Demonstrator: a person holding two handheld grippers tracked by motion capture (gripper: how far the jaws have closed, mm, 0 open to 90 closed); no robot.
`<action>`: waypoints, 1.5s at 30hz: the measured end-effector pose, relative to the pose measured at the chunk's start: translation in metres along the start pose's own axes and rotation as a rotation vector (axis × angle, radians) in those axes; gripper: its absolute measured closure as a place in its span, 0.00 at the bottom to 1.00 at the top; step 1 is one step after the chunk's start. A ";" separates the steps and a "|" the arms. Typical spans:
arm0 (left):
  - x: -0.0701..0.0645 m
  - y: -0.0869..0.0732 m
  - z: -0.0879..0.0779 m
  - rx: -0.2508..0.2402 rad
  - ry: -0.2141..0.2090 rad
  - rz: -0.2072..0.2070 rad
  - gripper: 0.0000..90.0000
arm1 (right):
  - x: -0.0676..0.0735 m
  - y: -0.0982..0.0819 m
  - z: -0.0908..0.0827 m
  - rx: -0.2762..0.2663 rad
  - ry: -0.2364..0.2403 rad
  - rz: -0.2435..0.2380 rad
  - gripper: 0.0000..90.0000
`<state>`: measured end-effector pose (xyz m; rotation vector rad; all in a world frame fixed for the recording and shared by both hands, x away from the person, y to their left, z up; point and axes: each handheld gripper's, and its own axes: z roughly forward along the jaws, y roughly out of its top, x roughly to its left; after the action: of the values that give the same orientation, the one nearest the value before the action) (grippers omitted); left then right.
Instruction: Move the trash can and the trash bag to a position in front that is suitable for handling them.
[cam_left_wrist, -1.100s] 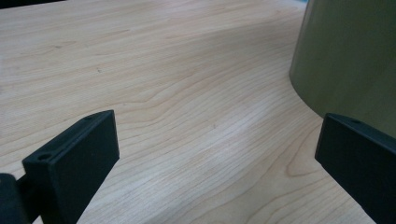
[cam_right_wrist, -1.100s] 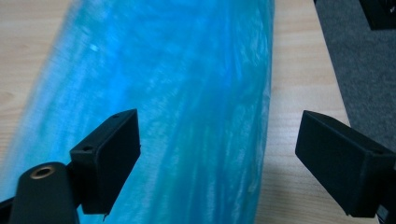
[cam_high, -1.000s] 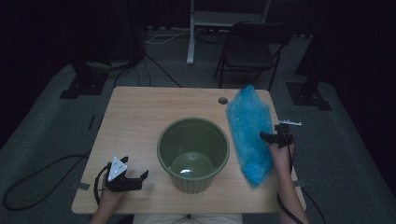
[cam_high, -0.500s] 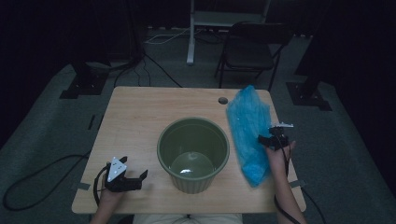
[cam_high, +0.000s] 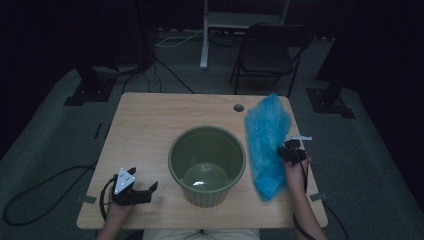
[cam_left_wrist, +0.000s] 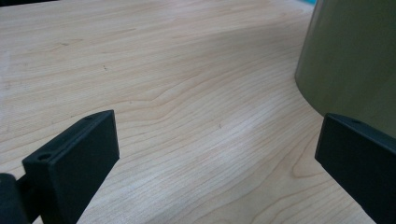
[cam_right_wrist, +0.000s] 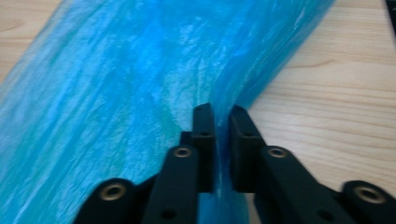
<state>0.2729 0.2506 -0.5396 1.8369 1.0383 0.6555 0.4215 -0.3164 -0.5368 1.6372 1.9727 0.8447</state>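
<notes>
Now right hand-held gripper (cam_right_wrist: 222, 149) has just pinched blue bag (cam_right_wrist: 130, 93).

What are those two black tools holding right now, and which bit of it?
The right tool pinches the blue plastic bag by a fold at its side edge. The left tool is open over the table, holding nothing.

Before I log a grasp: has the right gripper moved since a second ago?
Yes. The right gripper has slid left from the table edge onto the blue bag, and its jaws have just closed on the plastic.
</notes>
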 end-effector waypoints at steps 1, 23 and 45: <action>0.000 0.000 0.000 0.002 -0.001 0.000 0.00 | 0.001 0.000 -0.003 -0.010 0.010 -0.005 0.97; -0.002 0.000 0.000 0.003 0.006 0.000 0.00 | 0.023 -0.079 -0.092 -0.041 0.247 0.021 0.99; -0.004 0.014 0.017 0.020 -0.002 0.013 0.00 | 0.011 -0.124 -0.140 0.018 0.185 0.125 0.33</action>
<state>0.2899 0.2365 -0.5349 1.8626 1.0356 0.6535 0.2369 -0.3443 -0.5223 1.7639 2.0204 1.0631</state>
